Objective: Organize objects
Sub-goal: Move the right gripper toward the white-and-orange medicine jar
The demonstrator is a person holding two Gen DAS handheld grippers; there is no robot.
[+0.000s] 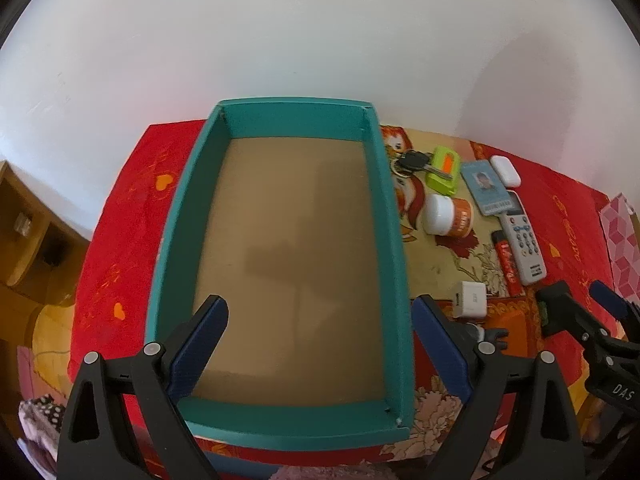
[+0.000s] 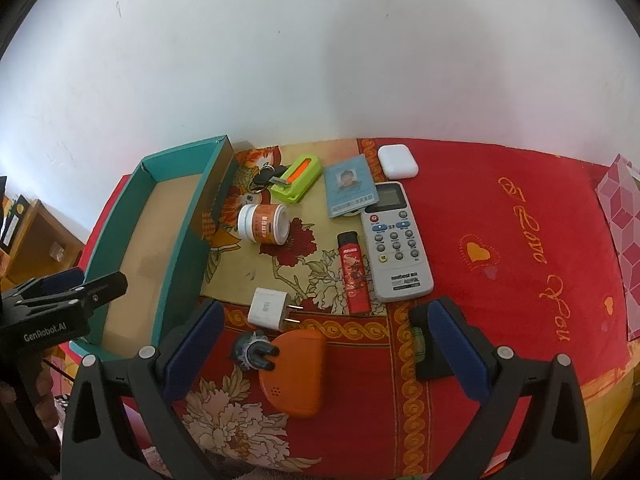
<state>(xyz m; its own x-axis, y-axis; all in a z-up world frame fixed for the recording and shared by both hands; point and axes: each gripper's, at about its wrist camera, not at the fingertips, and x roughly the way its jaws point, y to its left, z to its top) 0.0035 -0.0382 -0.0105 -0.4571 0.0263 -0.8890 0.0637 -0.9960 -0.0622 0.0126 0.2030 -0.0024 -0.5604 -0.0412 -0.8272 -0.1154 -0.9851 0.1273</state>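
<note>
Left and right wrist views of a table draped in a red floral cloth (image 2: 500,220), set against a white wall (image 2: 320,60).

Left gripper (image 1: 320,344): jaws spread wide, holding nothing, poised over the near end of a teal box (image 1: 394,216) with a bare brown cardboard floor. One blue finger (image 1: 200,344) lies over the interior; the other lies outside the box's right wall.

Right gripper (image 2: 320,348): jaws at full spread, likewise holding nothing, hanging above the near edge of the cloth. An orange case (image 2: 296,372) lies between the fingers, untouched; a small dark figurine-like item (image 2: 252,350) rests at its left end, its identity unclear from this view.

Loose objects, all on the cloth to the right of the box:
- white plug adapter (image 2: 266,307), prongs pointing right, just beyond the orange case;
- red lighter (image 2: 354,274), lying lengthwise beside a grey-white remote control (image 2: 396,244);
- white-capped orange jar (image 2: 262,224) on its side near the box wall;
- keys (image 2: 264,178) touching a lime-green holder (image 2: 298,178) with an orange insert;
- blue ID card (image 2: 350,190), its corner under the remote's top end;
- white earbud case (image 2: 398,161) farthest back, by the wall.

A pink patterned bag (image 2: 620,232) stands at the far right edge. Wooden shelving (image 1: 24,232) is visible beyond the table's left side.
</note>
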